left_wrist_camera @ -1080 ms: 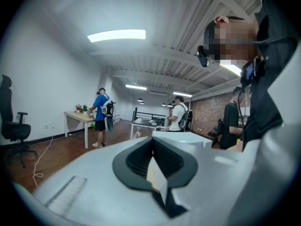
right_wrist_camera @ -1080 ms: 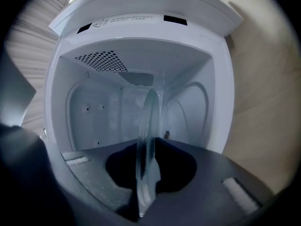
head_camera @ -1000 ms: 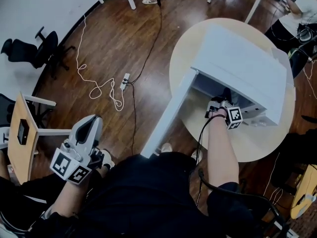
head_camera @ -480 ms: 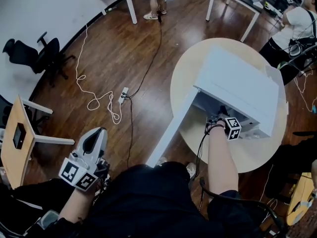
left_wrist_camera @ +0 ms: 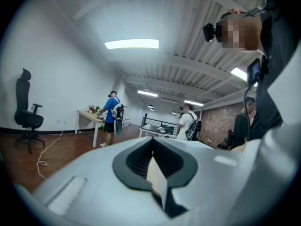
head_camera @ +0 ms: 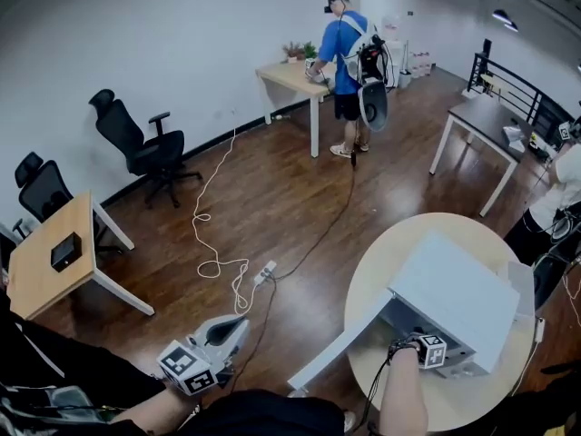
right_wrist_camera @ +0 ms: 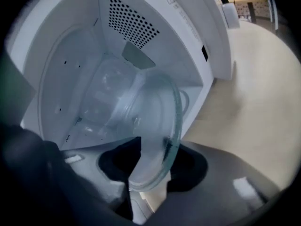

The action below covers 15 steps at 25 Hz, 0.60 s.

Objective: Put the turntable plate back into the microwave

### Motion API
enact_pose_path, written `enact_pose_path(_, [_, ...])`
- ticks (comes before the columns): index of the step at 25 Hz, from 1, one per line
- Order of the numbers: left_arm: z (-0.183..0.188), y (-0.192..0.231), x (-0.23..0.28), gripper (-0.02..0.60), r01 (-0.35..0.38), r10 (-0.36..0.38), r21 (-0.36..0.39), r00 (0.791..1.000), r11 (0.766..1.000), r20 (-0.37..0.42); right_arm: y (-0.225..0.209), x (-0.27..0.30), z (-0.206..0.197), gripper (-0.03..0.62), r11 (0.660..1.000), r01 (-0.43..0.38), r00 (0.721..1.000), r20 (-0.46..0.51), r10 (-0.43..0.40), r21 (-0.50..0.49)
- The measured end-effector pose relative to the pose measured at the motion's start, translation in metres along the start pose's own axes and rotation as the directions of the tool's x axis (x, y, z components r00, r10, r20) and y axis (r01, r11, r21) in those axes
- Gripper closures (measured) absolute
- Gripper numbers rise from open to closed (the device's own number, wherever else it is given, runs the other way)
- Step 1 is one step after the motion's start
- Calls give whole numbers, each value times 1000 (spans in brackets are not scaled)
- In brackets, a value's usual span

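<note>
The right gripper (right_wrist_camera: 149,166) is seen with jaws spread, having just been opening. The lower rim of the clear glass turntable plate (right_wrist_camera: 155,117) is lodged between them, with a dark gap left beside it on the left side, so no firm pinch is shown. The plate is tilted on edge, and its upper part is leaned into the white cavity of the microwave (right_wrist_camera: 134,27), whose perforated wall is seen at upper centre of the right gripper view. Blurred glassy shapes are seen deeper in the cavity and cannot be told apart. In the head view this gripper is placed at lower right, pushed into the microwave's open front. The door (head_camera: 349,348) is swung out toward lower centre. The microwave is set on a pale round table (head_camera: 377,271). The left gripper (left_wrist_camera: 151,161) is shown with jaws pressed together and nothing between them. It is held at lower left of the head view, well apart from the table, over the wood floor (head_camera: 300,189). Beyond it, a white cable (head_camera: 211,243) and a power strip (head_camera: 266,273) are laid on the floor. Two office chairs (head_camera: 136,139) are parked at the left. A person (head_camera: 349,44) in a blue top is stood at a wooden desk (head_camera: 290,75) at upper centre.
</note>
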<state>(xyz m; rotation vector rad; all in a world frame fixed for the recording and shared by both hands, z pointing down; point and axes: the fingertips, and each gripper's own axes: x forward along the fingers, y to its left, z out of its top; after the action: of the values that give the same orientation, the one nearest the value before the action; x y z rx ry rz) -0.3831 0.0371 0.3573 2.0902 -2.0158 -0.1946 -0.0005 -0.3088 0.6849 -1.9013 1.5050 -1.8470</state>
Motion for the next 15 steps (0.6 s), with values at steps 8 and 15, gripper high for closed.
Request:
enact_pose_path(8, [-2, -10, -7, 578, -5, 6, 32, 1000, 999, -7, 21, 22, 4, 436, 994, -58, 998, 16, 57, 89])
enact_pose_path(15, [4, -19, -28, 578, 5, -5, 24, 999, 1000, -37, -3, 17, 7, 456, 993, -105, 994, 11, 105, 59])
